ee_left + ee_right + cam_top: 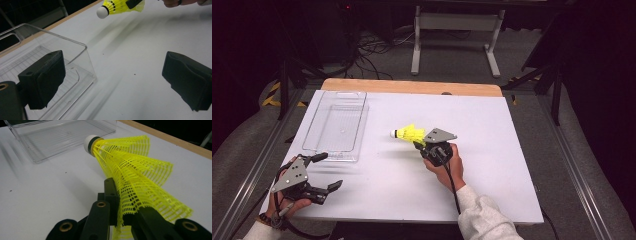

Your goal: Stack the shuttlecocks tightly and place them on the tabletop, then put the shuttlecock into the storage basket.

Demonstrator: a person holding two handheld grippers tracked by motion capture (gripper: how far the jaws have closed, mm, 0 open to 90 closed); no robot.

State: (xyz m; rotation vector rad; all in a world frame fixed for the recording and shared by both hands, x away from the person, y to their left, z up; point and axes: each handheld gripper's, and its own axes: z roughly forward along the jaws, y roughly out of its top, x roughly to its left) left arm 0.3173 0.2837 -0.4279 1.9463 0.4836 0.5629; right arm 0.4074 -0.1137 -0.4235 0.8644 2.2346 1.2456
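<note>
The left claw sits low at the near left corner of the white bench, held in a hand; it has a grey plate on top; its two black jaws stand wide apart, and nothing is between them; in the left gripper view the two black pads have only bare bench in the gap. Just past that claw is a clear plastic box; it stands on the left side of the bench, with its open top up; nothing lies inside it; one jaw of the left claw is right by its near edge, and I cannot tell if they touch.

More to the right, near the middle of the bench, is a yellow shuttlecock; it is up off the bench, lying on its side in the air; its white round tip points left, toward the clear box, and its wide net skirt points right. The right claw has the skirt pinched tight between its jaws; in the right gripper view the yellow net is squashed where the jaws meet. A hand in a white sleeve holds this claw. The shuttlecock is apart from the box, to its right.
</note>
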